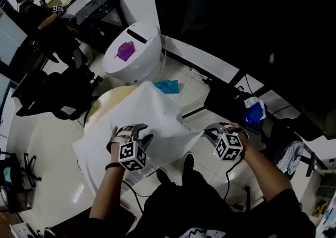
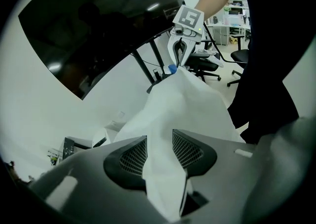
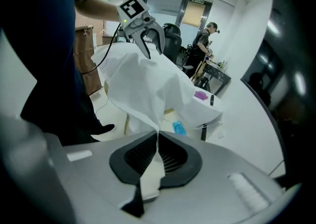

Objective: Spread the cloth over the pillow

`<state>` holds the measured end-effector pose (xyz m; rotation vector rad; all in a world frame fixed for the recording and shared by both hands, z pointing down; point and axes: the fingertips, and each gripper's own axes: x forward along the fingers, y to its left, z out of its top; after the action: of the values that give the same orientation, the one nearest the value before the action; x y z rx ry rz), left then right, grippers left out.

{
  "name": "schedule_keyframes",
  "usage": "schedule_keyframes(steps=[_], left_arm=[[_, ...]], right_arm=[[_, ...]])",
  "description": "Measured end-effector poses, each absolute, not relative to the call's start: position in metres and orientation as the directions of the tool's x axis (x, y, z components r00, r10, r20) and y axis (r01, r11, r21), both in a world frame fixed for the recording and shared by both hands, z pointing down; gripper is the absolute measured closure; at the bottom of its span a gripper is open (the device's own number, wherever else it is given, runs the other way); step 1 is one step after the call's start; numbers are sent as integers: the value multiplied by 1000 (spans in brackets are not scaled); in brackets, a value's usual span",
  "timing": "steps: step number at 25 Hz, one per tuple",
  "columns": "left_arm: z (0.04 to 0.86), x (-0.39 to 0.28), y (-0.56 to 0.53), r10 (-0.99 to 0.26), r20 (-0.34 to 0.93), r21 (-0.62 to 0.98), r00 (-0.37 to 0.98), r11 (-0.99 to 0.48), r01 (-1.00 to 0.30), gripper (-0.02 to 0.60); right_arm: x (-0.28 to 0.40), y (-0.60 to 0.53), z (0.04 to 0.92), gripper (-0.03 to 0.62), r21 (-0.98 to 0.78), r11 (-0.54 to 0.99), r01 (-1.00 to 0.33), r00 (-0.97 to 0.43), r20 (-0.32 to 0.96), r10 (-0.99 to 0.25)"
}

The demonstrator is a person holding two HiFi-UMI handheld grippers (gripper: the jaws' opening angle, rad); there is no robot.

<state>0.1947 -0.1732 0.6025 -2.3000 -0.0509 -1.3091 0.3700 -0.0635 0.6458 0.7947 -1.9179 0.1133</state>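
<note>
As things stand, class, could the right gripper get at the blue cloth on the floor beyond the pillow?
Probably not. The right gripper has its fingers shut on a corner of the white cloth, and the blue cloth lies on the far side of the half-covered pillow.

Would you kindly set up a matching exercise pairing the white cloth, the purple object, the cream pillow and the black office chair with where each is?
Things: 1 white cloth; 2 purple object; 3 cream pillow; 4 black office chair.
Places: A on the round white table; B on the floor beside the pillow; C gripped by the left tool and the right tool; D partly under the cloth.
Pairs: 1-C; 2-A; 3-D; 4-B.
</note>
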Motion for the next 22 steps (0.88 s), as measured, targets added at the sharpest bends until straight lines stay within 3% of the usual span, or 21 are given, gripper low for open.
schedule_keyframes(steps=[8, 22], left_arm=[[617, 197, -176, -206, 839, -370, 503, -894, 251, 431], [647, 179, -170, -179, 897, -298, 403, -921, 253, 431]], right_arm=[[383, -41, 675, 576, 505, 759, -410, -88, 807, -585], [376, -41, 783, 576, 553, 784, -284, -31, 812, -583]])
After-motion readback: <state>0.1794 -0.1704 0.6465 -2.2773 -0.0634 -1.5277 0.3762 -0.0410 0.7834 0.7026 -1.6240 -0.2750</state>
